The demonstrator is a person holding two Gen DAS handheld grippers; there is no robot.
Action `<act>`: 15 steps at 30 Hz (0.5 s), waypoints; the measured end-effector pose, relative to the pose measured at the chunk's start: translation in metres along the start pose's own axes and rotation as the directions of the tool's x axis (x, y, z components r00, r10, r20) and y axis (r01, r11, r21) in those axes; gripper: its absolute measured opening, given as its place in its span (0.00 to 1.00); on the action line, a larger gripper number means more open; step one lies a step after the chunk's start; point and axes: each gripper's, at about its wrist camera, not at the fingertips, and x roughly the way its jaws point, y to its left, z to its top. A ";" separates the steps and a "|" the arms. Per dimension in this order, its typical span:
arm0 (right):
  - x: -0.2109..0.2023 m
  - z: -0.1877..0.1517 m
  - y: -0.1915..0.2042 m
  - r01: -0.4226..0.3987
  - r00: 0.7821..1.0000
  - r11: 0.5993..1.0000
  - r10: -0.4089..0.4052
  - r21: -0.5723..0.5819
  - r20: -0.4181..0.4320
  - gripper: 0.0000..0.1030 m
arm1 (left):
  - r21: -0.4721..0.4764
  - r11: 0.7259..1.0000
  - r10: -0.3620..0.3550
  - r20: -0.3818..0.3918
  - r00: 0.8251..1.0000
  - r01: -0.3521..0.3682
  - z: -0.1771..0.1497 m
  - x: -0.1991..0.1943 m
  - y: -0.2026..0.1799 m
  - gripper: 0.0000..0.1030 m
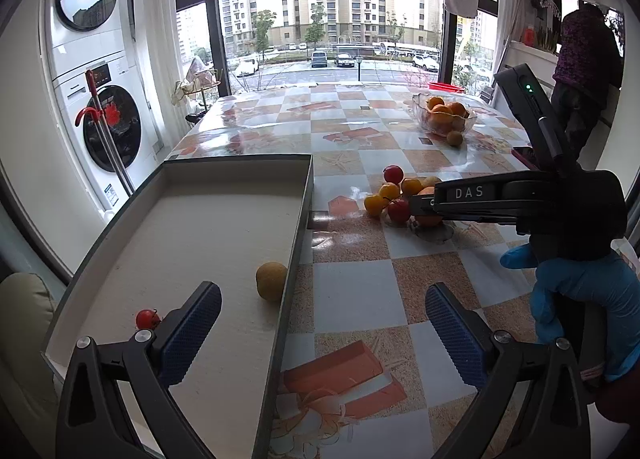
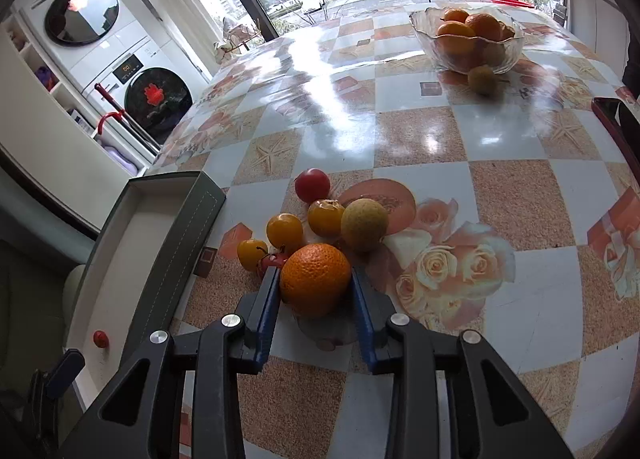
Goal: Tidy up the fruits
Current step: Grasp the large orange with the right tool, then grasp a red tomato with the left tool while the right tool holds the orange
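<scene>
My right gripper [image 2: 315, 275] is shut on a large orange [image 2: 314, 279], with a blue pad pressed against each side. The orange sits at the near edge of a pile of small fruits: a red one [image 2: 312, 185], several yellow ones [image 2: 284, 232] and a greenish-brown one [image 2: 364, 224]. A shallow grey tray [image 1: 200, 219] lies left of the pile and holds a tan round fruit [image 1: 271, 281] and a small red fruit [image 1: 146, 318]. My left gripper [image 1: 322, 319] stands open over the tray's right wall, holding nothing. In the left wrist view the right gripper [image 1: 420, 206] reaches into the pile from the right.
A glass bowl [image 2: 508, 55] of oranges stands at the far right, with a loose fruit [image 2: 482, 79] in front of it. A red-edged phone [image 2: 612, 119] lies at the right table edge. Stacked washing machines [image 1: 100, 99] stand left of the table. A person [image 1: 584, 51] stands at the back right.
</scene>
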 end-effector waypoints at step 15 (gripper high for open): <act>-0.081 -0.053 -0.083 0.156 0.977 0.987 -0.158 0.025 0.146 0.36 | -0.013 0.992 -0.125 -0.103 0.987 0.125 0.034 0.037 -0.055 0.92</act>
